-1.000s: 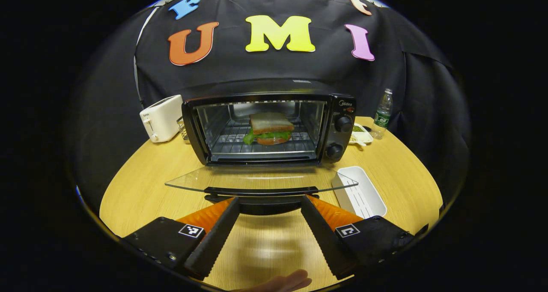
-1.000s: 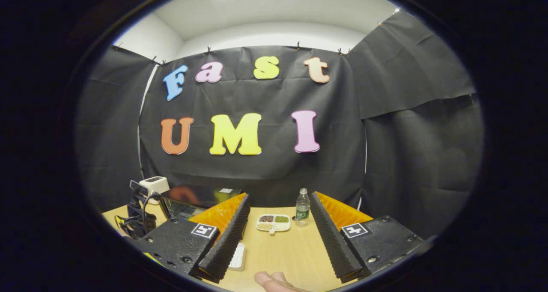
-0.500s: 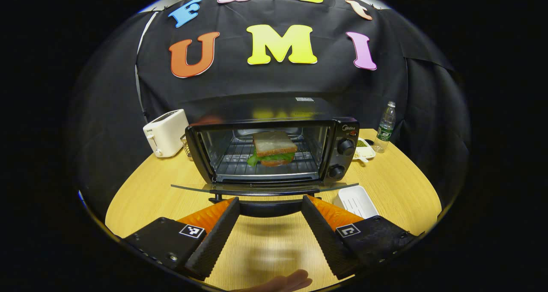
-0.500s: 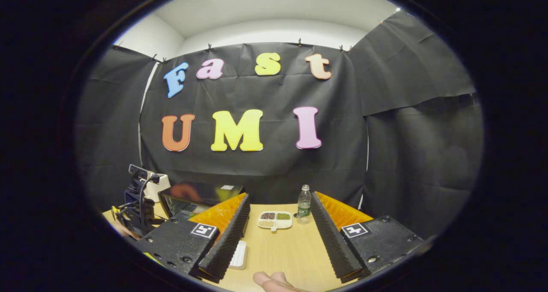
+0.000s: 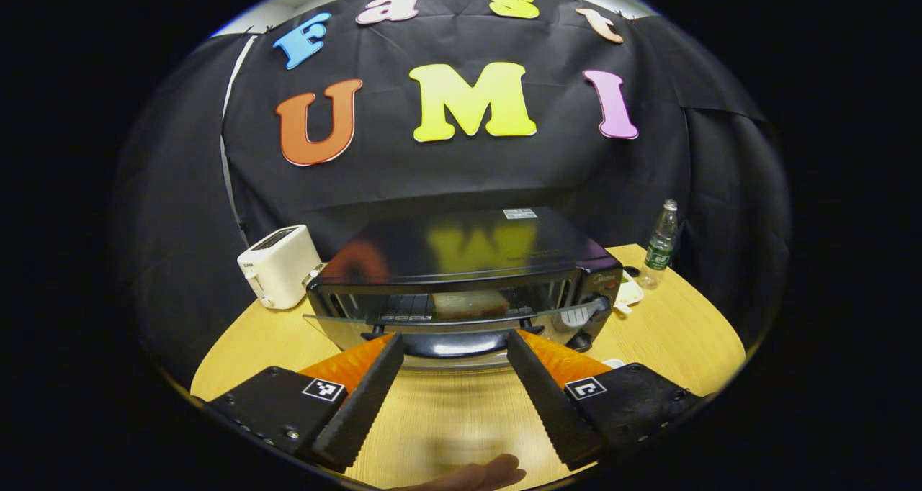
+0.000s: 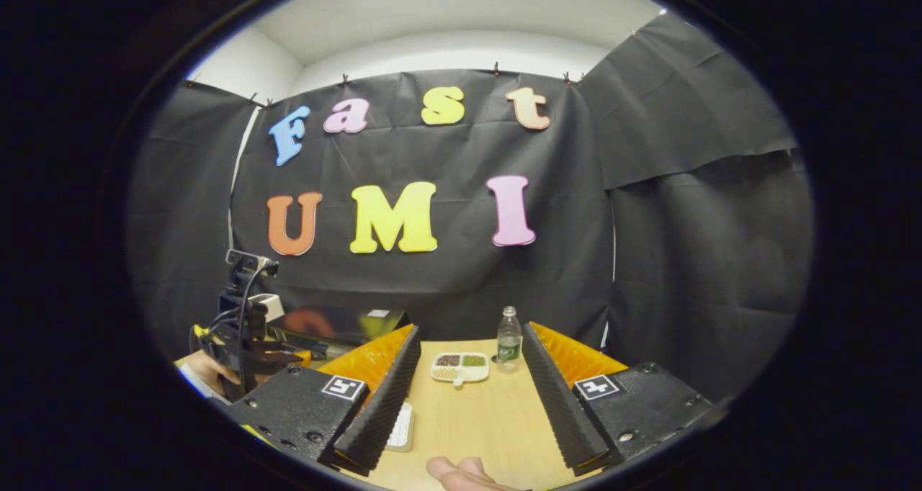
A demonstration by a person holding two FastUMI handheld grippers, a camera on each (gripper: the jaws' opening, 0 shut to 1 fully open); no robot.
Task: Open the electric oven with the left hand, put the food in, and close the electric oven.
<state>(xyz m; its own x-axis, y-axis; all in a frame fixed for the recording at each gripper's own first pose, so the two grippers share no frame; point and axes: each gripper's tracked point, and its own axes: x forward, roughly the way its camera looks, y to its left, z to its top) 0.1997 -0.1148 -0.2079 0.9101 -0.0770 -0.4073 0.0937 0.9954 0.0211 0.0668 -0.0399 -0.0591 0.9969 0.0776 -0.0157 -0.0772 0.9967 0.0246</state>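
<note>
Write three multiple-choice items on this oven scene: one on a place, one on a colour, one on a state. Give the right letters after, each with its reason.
1. Where is the sandwich?
A. on the rack inside the oven
B. on top of the toaster
C. on the table by the bottle

2. What colour is the toaster?
A. red
B. white
C. green

3. How does the oven door stand?
A. flat down, fully open
B. taken off
C. partly raised, with a gap at the top

Answers: 1 A, the bread shows behind the glass; 2 B, its body is white; 3 C, the glass tilts up above the open left gripper.
</note>
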